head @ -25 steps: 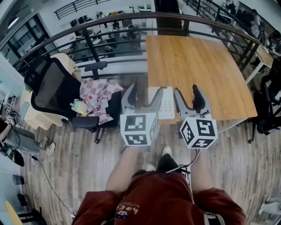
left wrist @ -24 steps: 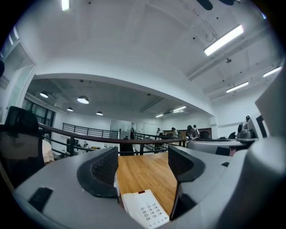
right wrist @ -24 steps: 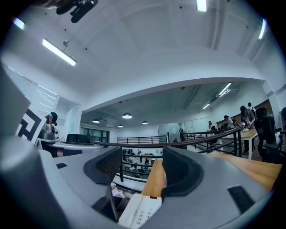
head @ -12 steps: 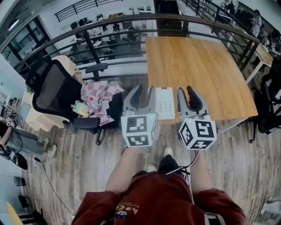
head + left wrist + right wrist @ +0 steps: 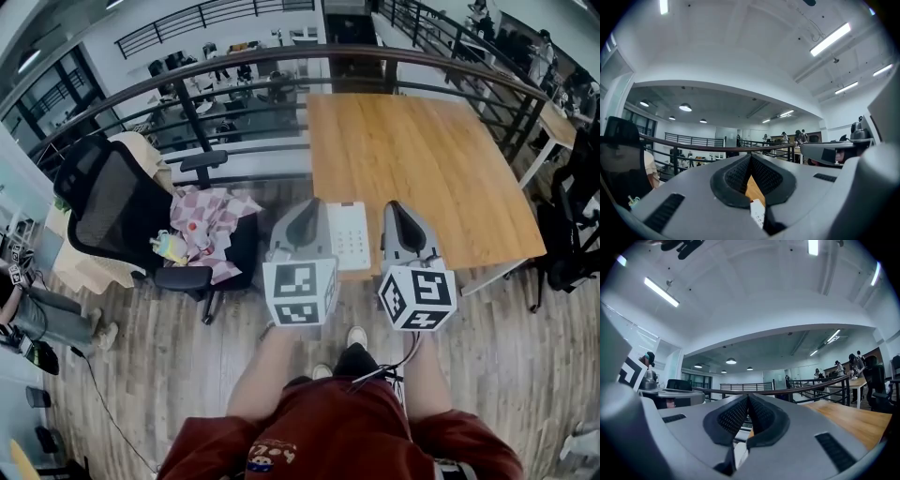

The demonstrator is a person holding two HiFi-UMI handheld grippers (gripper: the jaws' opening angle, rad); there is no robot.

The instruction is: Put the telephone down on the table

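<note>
Since neither gripper holds the phone, I'd call the put-down done. Left gripper (image 5: 305, 225): jaws have just been closing, now together with nothing between them. Telephone (image 5: 352, 234) lies flat, keypad up, at the near left corner of the table (image 5: 450, 150), between the two grippers. Right gripper (image 5: 405, 225): same, just closed, empty. Phone may overhang the near edge; hard to tell from above. Remaining: back both grippers off.

Head view steeply downward, both gripper views level, sharing table (image 5: 422, 159)
</note>
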